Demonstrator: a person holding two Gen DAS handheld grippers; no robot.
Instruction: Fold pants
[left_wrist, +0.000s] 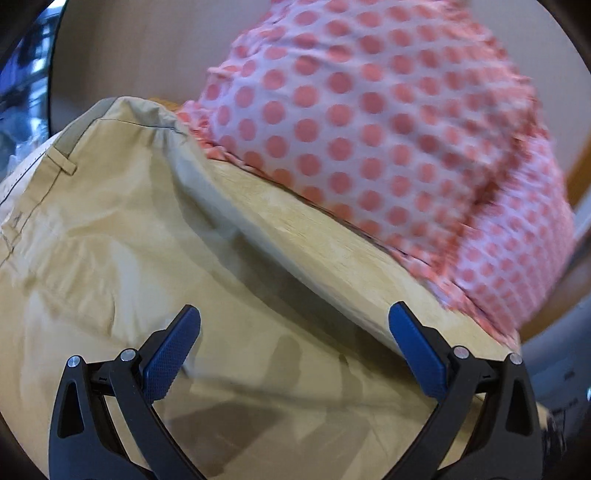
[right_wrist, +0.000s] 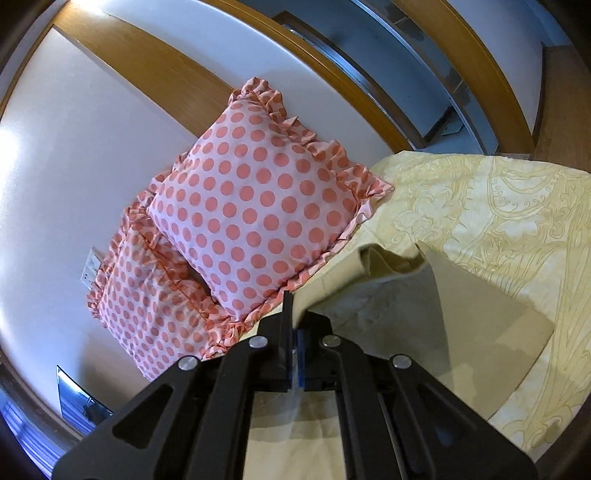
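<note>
Beige pants (left_wrist: 129, 240) lie spread on the bed in the left wrist view, waistband and a belt loop at the upper left. My left gripper (left_wrist: 293, 325) is open just above the cloth, its blue pads (left_wrist: 173, 354) wide apart with nothing between them. In the right wrist view my right gripper (right_wrist: 293, 314) is shut on an edge of the pants (right_wrist: 388, 314) and holds the cloth lifted off the bed, part of it folded over and draped to the right.
Two pink polka-dot pillows (right_wrist: 258, 206) lean against the white wall with wooden trim (right_wrist: 147, 70) at the head of the bed. One pillow (left_wrist: 388, 129) lies close beyond the pants. A yellow patterned bedspread (right_wrist: 498, 221) covers the bed to the right.
</note>
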